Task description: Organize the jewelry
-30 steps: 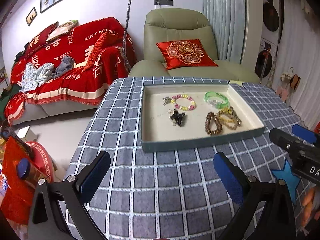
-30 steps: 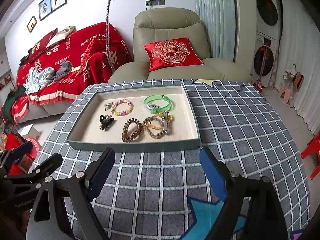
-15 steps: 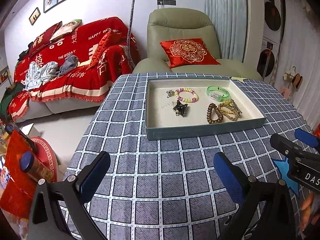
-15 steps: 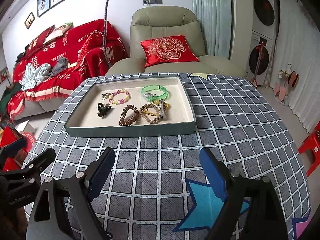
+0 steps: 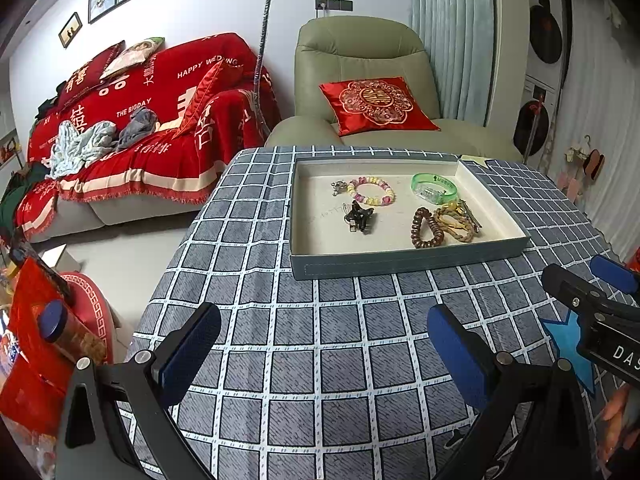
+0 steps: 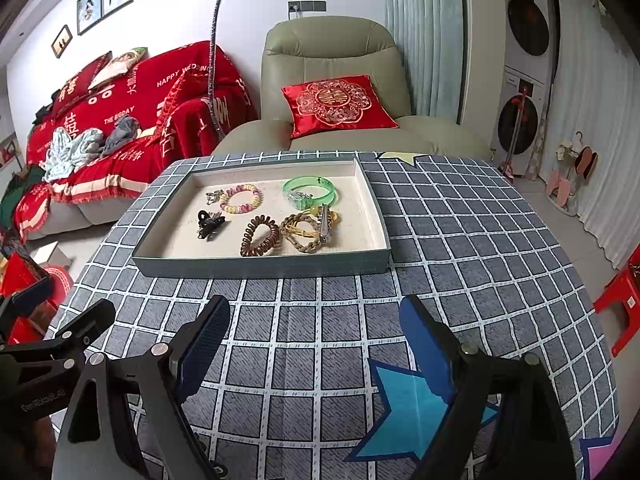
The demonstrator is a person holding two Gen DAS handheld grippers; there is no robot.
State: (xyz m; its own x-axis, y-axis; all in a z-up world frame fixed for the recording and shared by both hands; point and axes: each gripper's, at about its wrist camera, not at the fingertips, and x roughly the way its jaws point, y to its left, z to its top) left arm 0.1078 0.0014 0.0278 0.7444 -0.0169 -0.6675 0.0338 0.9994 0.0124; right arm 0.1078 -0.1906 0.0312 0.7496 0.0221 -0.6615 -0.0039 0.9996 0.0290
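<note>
So everything's looking pretty much wrapped up here. The tray (image 6: pixel 260 268) is sitting on the checked bench (image 6: pixel 460 240) with all the jewelry I can spot inside it: bead bracelet (image 6: pixel 241 199) and green bangle (image 6: pixel 310 191) toward the back, black clip (image 6: pixel 210 225), brown coil tie (image 6: pixel 260 236) and a braided tie (image 6: pixel 306 232) with a silver clip lying across it nearer the front. Nothing's lying loose on the cloth as far as either view is showing. The left claw (image 5: pixel 324 344) is hanging wide open over the bench, gripping nothing, well short of the tray. The right claw (image 6: pixel 316 340) is doing the same, spread and empty. My guess is only tidying inside the tray is remaining, since the ties on the right are touching in a little heap.
</note>
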